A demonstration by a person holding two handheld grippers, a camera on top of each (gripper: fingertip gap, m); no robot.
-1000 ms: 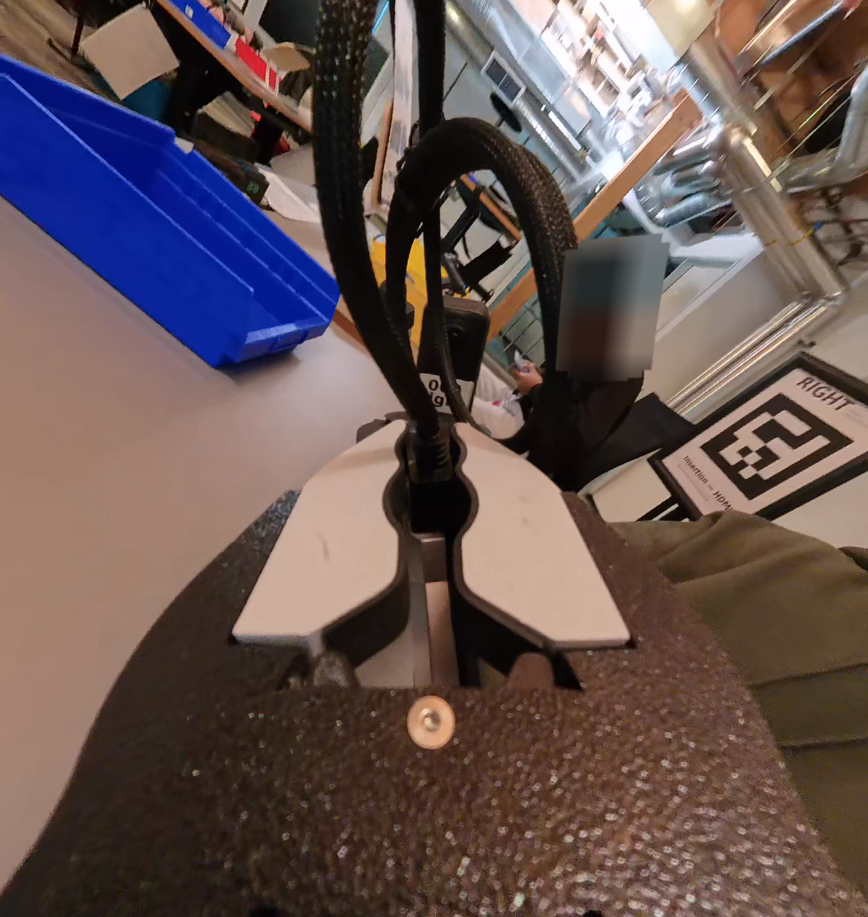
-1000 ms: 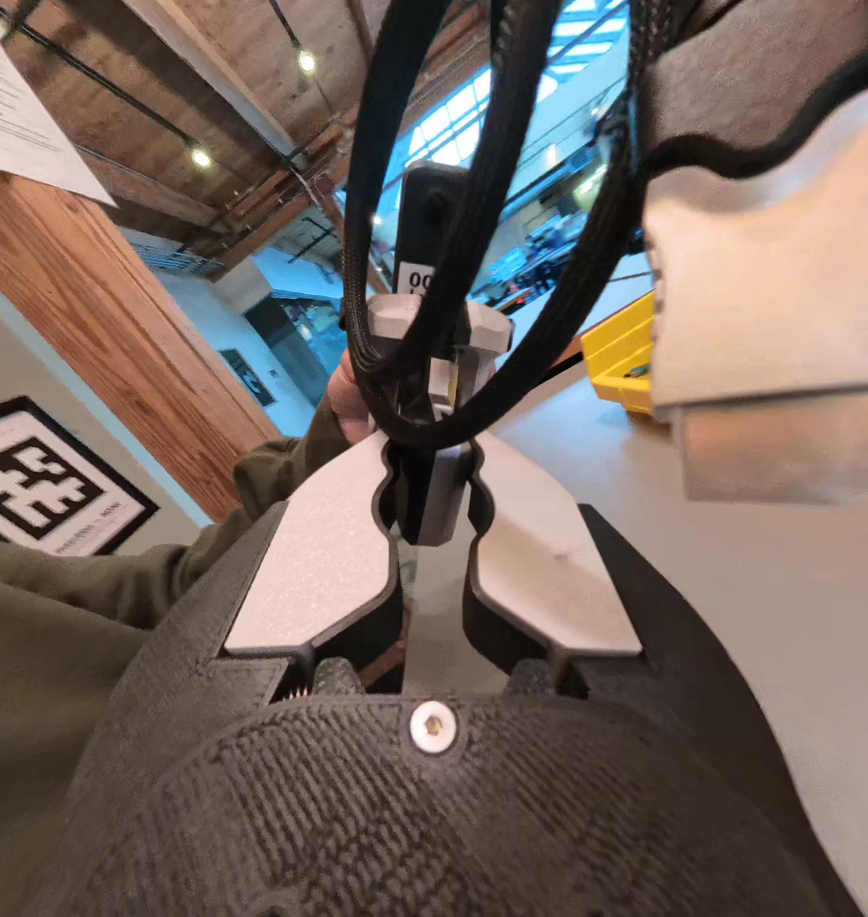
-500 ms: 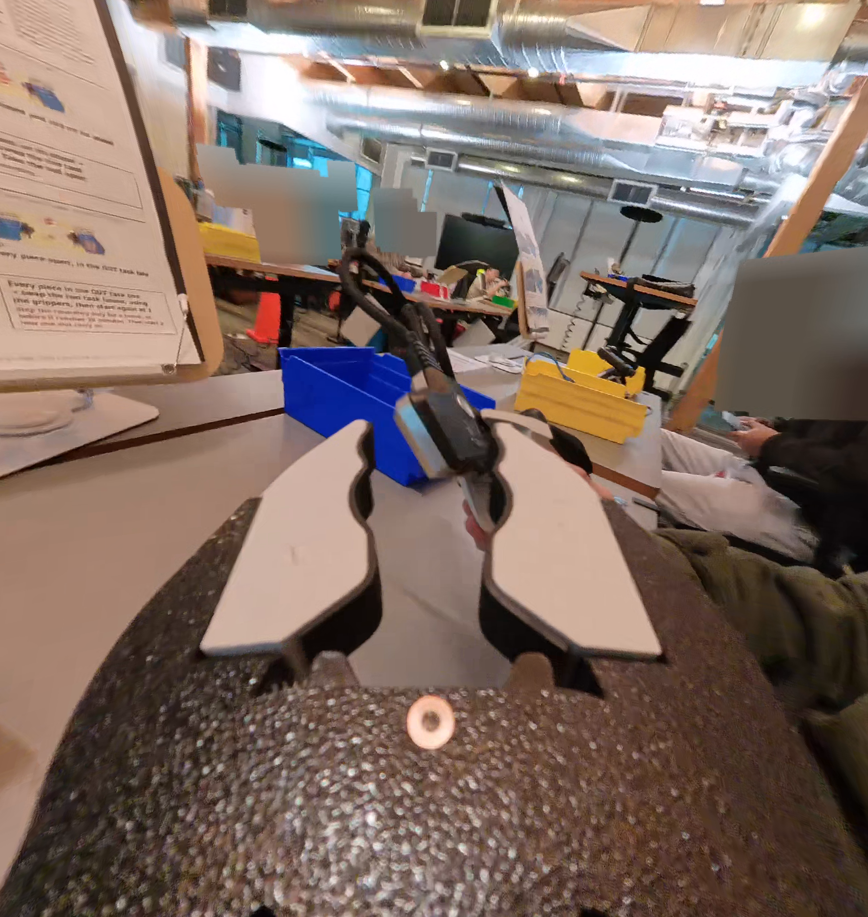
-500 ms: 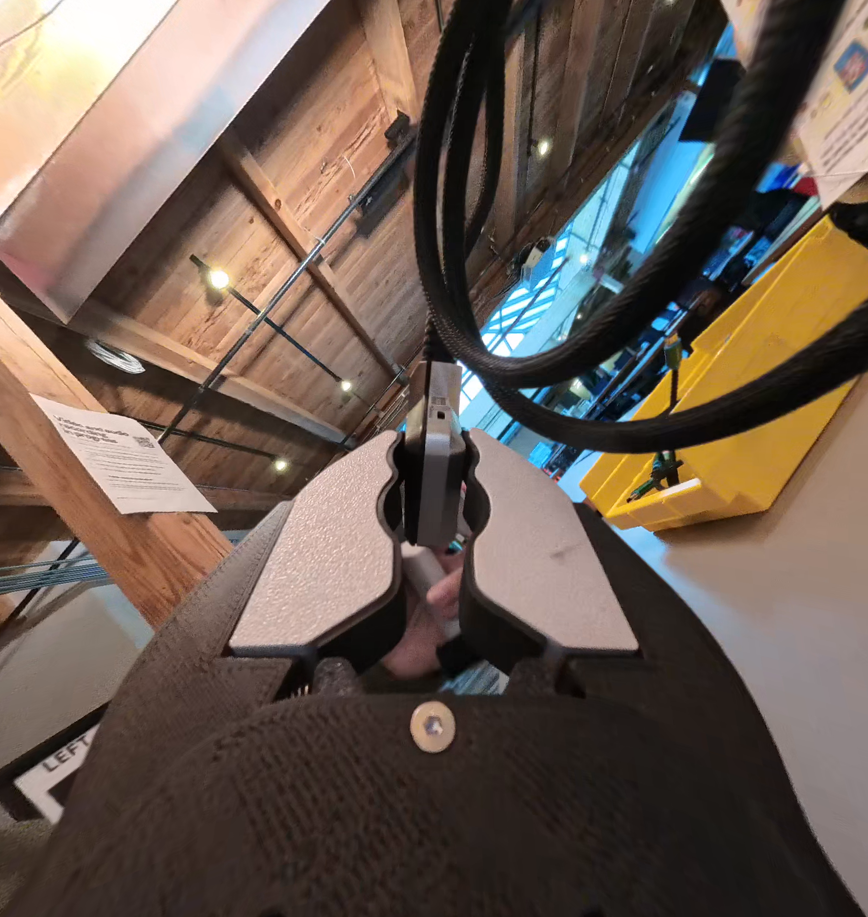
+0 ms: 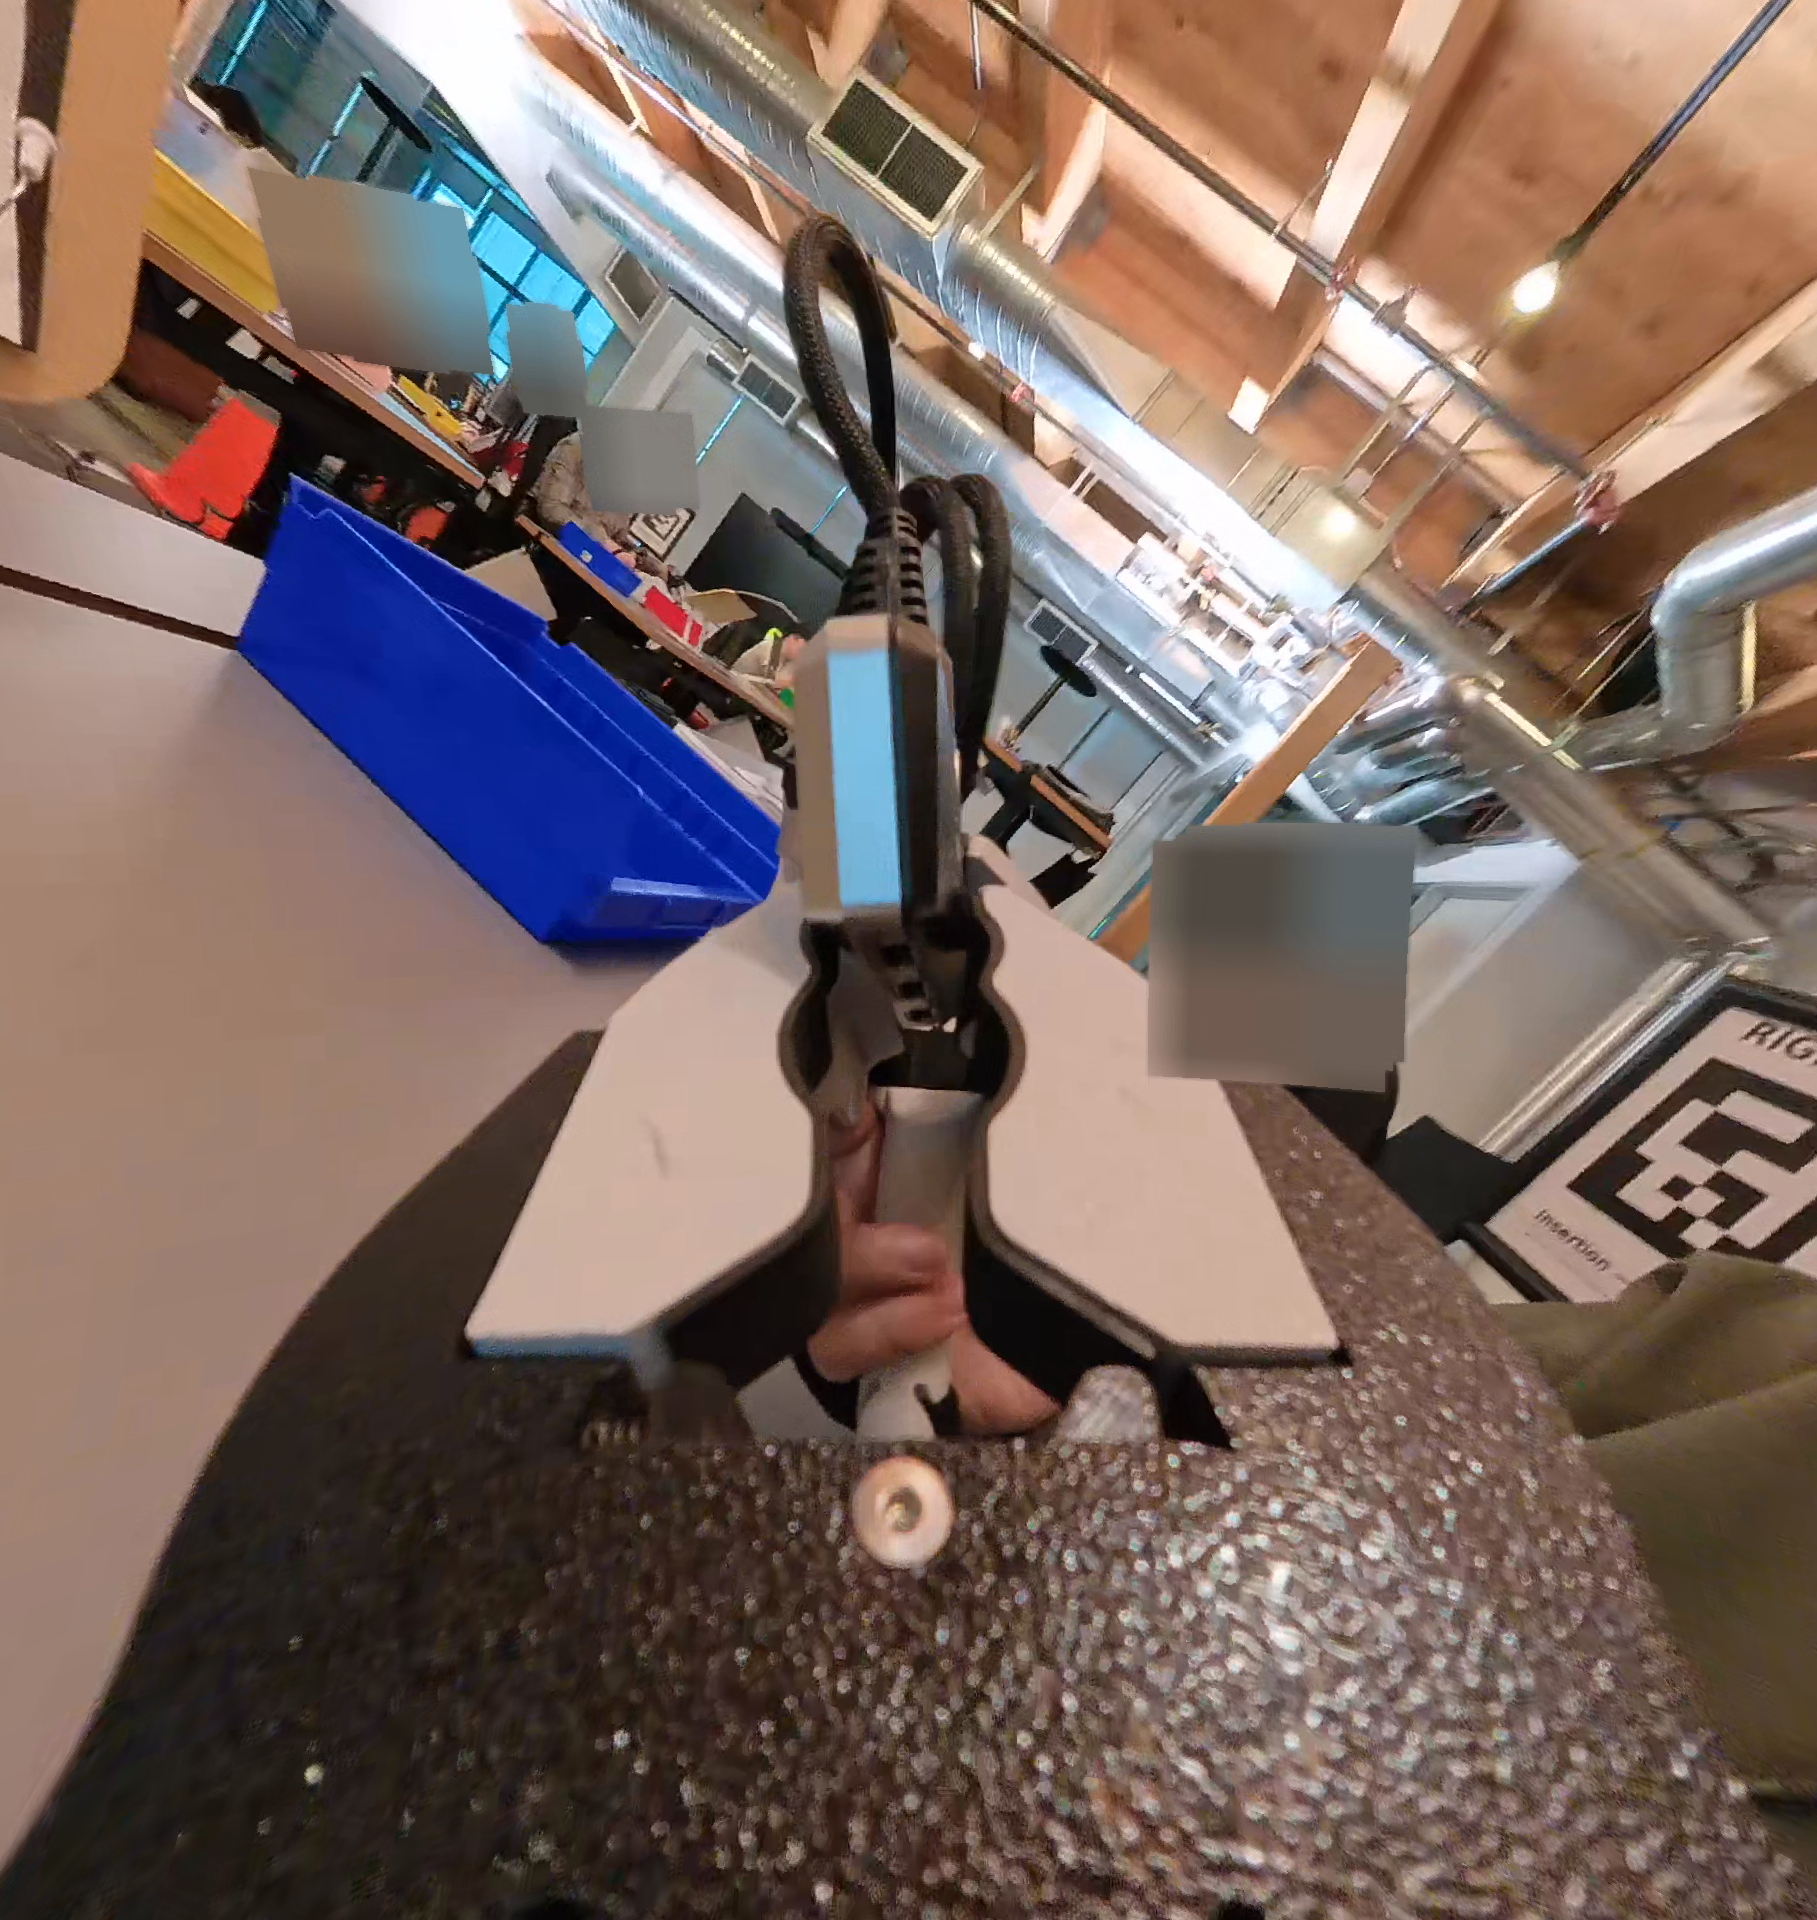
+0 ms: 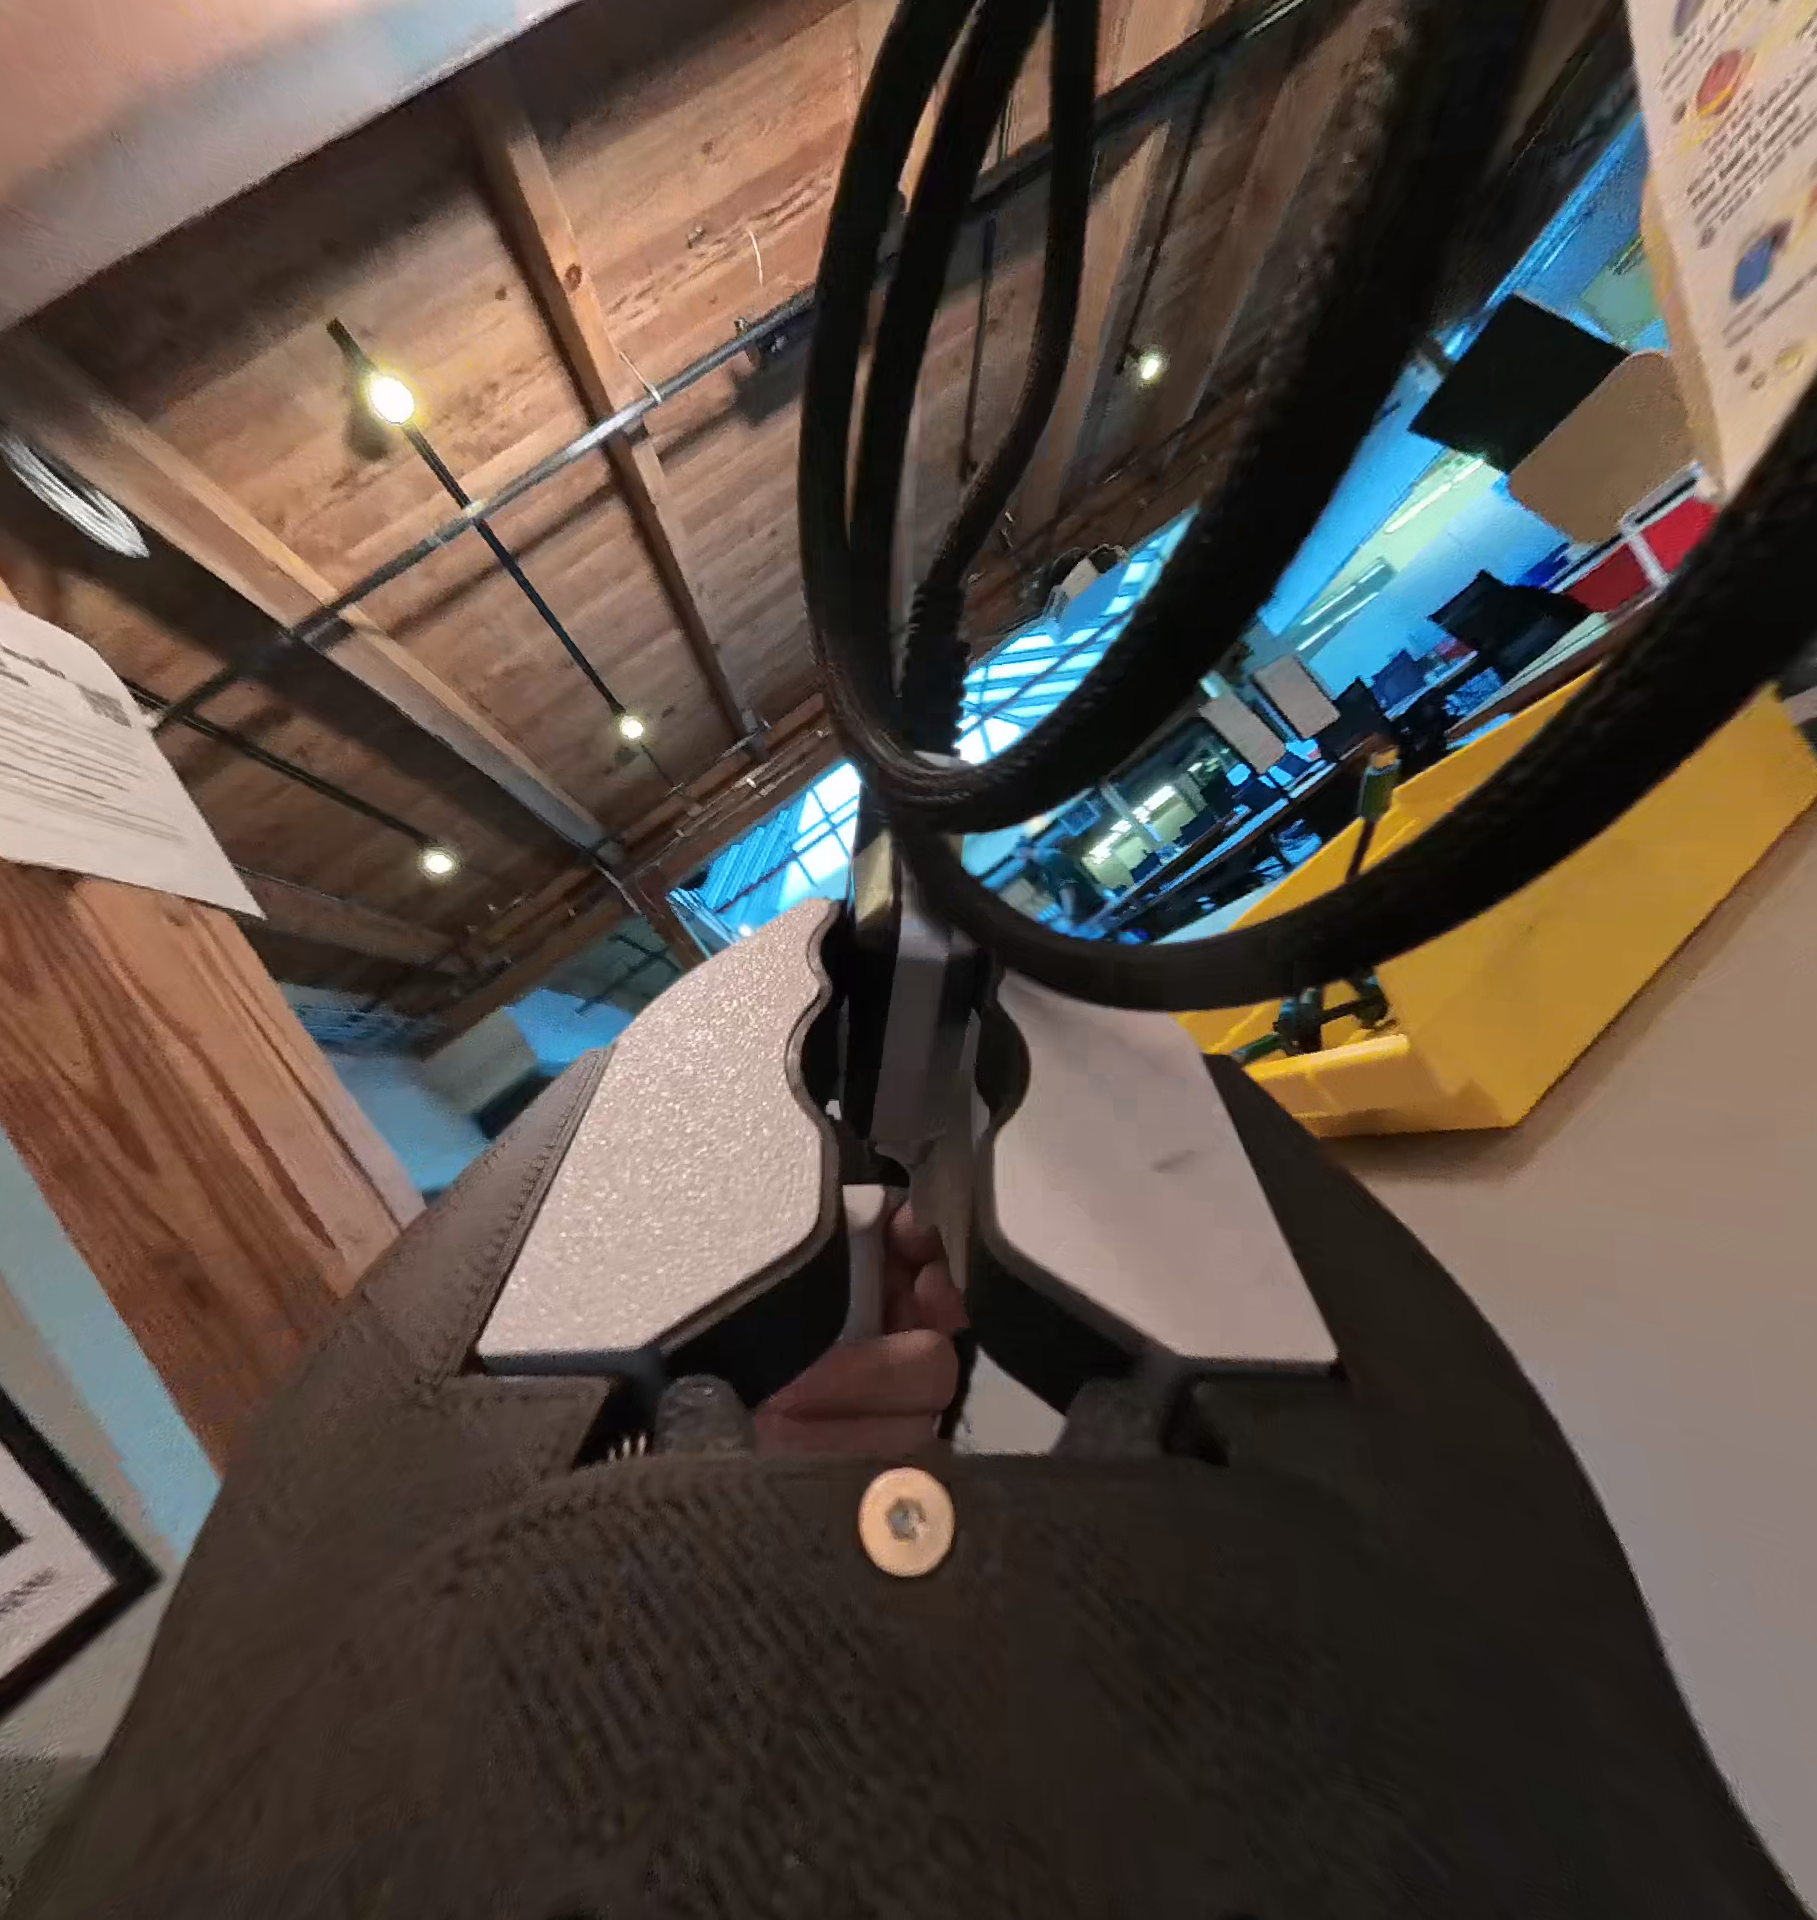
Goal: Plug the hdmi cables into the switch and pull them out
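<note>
While both grippers are raised off the grey table [image 5: 156, 935], each one pinches something at its fingertips. Left gripper [image 5: 899, 961] is clamped on the grey switch [image 5: 862, 769], which sticks up past the tips, edge-on, with braided black hdmi cables [image 5: 852, 343] looping out of its far end. Blue bin [image 5: 488, 717] sits on the table ahead-left of it; a framed marker board [image 5: 1704, 1164] is off to its right. Right gripper [image 6: 909, 997] is closed on a grey connector body [image 6: 919, 1029], also edge-on; whether it is a plug or the switch, cannot tell. Cable loops [image 6: 1195, 644] arc overhead from its tips. Yellow bin [image 6: 1506, 966] is ahead-right, a wooden post [image 6: 125, 1091] to its left.
</note>
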